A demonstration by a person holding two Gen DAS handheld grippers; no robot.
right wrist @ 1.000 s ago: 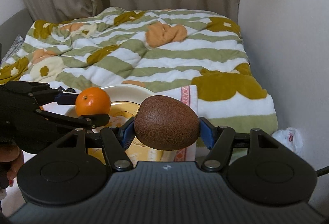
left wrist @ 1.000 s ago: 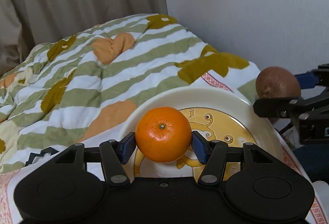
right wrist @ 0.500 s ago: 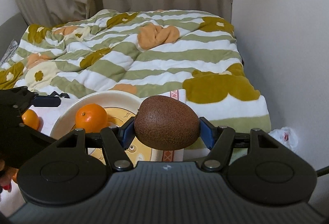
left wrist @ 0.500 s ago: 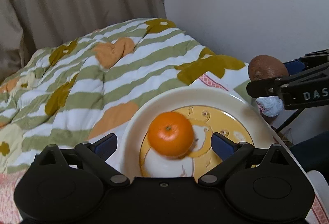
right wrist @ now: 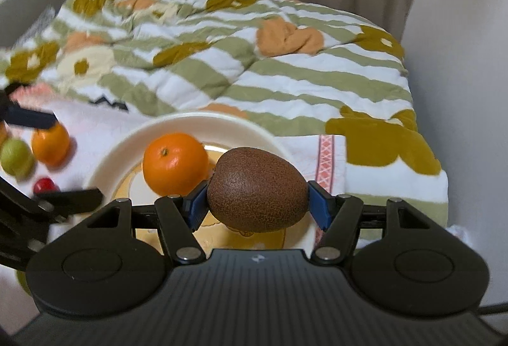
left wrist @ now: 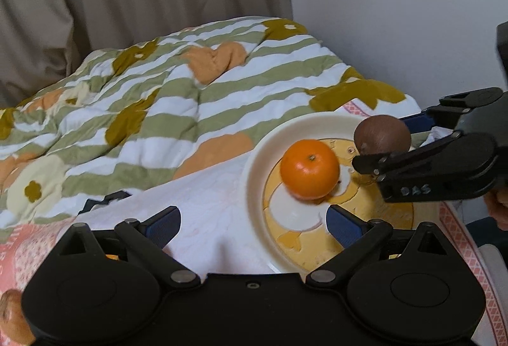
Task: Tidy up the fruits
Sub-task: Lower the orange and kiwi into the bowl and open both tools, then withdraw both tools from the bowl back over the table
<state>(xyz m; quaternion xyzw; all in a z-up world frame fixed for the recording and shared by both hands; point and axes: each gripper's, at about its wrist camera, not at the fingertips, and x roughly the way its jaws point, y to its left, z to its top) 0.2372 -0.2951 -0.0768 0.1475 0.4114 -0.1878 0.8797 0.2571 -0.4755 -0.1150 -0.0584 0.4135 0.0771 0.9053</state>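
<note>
one orange [left wrist: 309, 167] sits on the plate [left wrist: 254, 155]; left tool [left wrist: 254, 220] is wide, right tool [right wrist: 256, 203] holds a kiwi [right wrist: 257, 189].

orange [left wrist: 309, 168] on plate [left wrist: 254, 155]; left gripper [left wrist: 254, 223] jaws wide, empty.

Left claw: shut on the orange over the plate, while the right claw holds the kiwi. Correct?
Not quite. The left claw is open and empty; the orange sits free on the plate, as the left wrist view shows. The right claw does hold the kiwi.
</note>
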